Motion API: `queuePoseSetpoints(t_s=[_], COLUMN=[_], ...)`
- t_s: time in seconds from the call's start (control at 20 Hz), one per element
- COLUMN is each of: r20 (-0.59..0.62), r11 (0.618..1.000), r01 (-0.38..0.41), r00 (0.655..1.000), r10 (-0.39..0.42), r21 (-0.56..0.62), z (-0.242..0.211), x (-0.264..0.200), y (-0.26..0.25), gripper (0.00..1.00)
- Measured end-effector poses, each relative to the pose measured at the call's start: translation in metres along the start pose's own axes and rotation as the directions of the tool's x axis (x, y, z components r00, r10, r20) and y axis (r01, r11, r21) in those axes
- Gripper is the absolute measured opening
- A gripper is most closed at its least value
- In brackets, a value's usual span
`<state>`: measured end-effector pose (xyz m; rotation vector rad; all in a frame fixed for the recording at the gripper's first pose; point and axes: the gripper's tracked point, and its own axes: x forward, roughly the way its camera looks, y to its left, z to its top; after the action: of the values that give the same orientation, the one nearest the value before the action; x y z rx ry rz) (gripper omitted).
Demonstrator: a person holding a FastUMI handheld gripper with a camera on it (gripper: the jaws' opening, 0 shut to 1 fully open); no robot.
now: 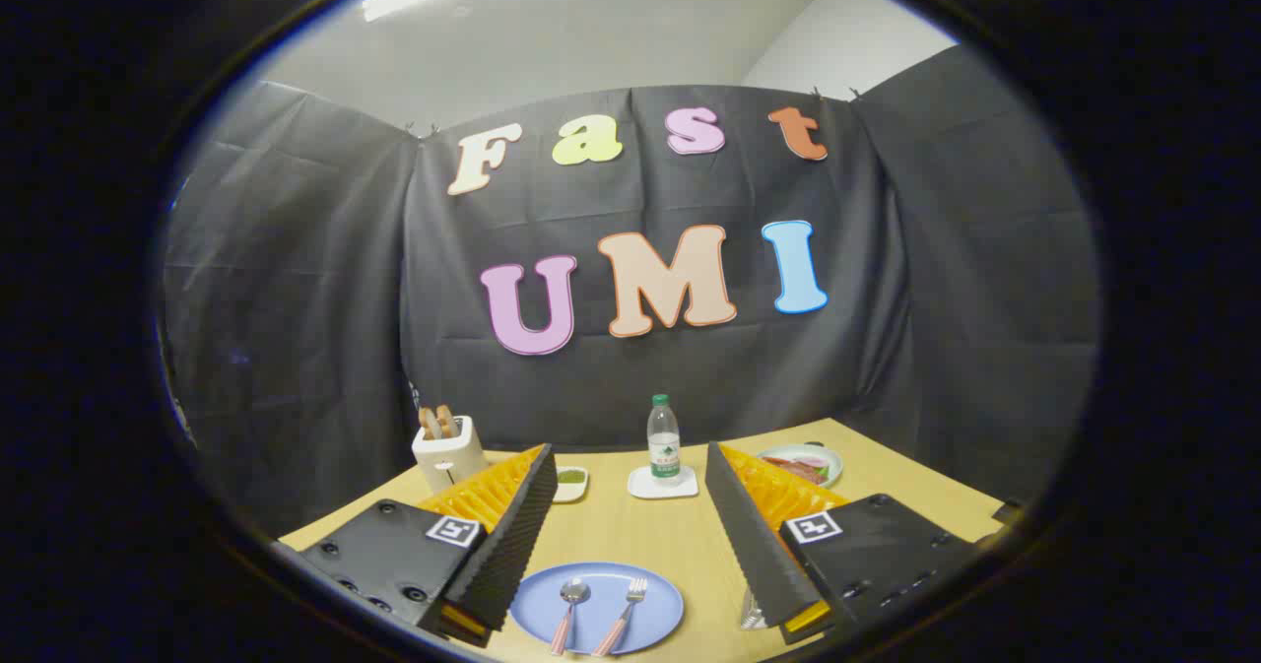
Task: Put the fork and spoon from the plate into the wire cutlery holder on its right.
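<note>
**Table and what lies on it**

A light wooden table point(640, 535) is seen. A blue plate point(532, 612) is set at 6 o'clock, a toaster point(448, 456) at 10, a small green-filled dish point(570, 483) beside it, a bottle point(664, 438) on a white coaster point(662, 486) at 12, and a food plate point(800, 464) at 2.

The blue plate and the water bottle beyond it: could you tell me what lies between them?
In the gripper view, only bare tabletop separates the blue plate from the water bottle on its white coaster. The open gripper flanks it.
</note>
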<state>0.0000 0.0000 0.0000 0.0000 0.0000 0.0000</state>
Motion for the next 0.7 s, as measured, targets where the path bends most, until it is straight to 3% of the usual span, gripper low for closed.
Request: queuePoseSetpoints(t_s=[0.7], r20=[-0.023], r11=[0.999], r01=[0.044], r00=[0.999], r10=[-0.044], r21=[0.001], z=[-0.004], x=[0.007], y=[-0.001], gripper=[0.96])
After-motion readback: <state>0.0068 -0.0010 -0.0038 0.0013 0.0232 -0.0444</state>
